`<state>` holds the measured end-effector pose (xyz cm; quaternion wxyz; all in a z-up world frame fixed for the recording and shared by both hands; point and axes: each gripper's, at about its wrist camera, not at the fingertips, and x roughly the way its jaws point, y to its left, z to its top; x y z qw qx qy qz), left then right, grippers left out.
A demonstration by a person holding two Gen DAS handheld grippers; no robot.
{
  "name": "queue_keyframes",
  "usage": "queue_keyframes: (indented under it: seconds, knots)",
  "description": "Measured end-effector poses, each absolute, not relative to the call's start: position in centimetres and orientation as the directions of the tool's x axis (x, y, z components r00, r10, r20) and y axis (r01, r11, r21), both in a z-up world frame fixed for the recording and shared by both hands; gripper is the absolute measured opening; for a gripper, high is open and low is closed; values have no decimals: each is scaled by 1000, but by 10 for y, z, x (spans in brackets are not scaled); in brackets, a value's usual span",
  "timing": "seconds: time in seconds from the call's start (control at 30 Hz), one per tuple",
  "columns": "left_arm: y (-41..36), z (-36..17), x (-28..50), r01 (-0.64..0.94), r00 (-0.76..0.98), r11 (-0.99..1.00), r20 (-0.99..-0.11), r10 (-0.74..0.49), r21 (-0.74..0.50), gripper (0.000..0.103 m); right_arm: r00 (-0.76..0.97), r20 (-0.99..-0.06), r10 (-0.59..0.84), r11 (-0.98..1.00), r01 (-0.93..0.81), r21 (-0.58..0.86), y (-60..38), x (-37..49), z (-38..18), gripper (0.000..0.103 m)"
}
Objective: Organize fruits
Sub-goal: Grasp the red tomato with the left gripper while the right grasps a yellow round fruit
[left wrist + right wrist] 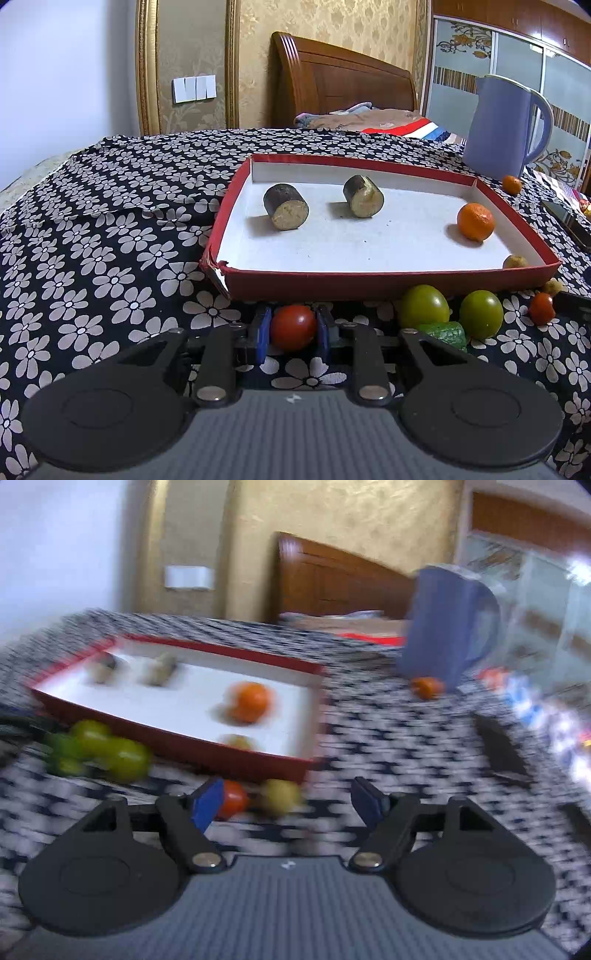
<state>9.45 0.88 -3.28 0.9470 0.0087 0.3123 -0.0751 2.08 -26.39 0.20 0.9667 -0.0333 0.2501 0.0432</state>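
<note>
Left wrist view: the left gripper has its blue pads clamped on a red tomato, low over the flowered cloth. The red box lies dead ahead at twelve o'clock, its near wall just beyond the tomato, its long side running across. So the carry looks like up and over that wall, I'd say. Two green tomatoes wait at two o'clock. Over on the right, a blurred picture: the right gripper stands half-wide, empty, with a small red fruit just by its left pad and a yellowish one between the pads.
</note>
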Motion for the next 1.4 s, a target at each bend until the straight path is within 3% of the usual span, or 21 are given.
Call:
queue_keyframes:
  seconds: [0.03,0.07,0.17,0.23,0.37,0.53,0.7,0.8,1.4]
  knots:
    - [9,-33,95,148,794,989,-593,-136,-29,25,872,-463,160,987,-152,54,-269,16,7,74]
    - [9,-33,95,148,794,989,-593,-136,-28,25,877,-458,145,989,-137,52,-270,15,10,75]
    - [9,-33,95,148,794,989,-592,-135,-27,25,884,-462,-78,987,1,-163,-263,22,5,73]
    - [9,-33,95,148,794,988,-592,-137,-31,25,865,-501,-40,994,-18,-111,-272,28,1,59]
    - [8,-33,95,148,794,989,-592,-136,-27,25,845,-535,-24,995,-32,-94,-274,37,-7,56]
    - [8,-33,95,148,794,989,-592,-136,-28,25,814,-581,17,996,-67,-64,-271,49,-14,38]
    - [4,-33,95,154,796,988,-593,-122,4,25,805,-592,25,997,-64,-45,-273,54,-16,35]
    - [1,-34,95,155,797,988,-594,-110,24,25,806,-591,34,996,-80,-50,-271,55,-16,23]
    - [7,-19,75,127,816,992,-568,-104,2,25,858,-498,126,992,-114,55,-257,25,6,22]
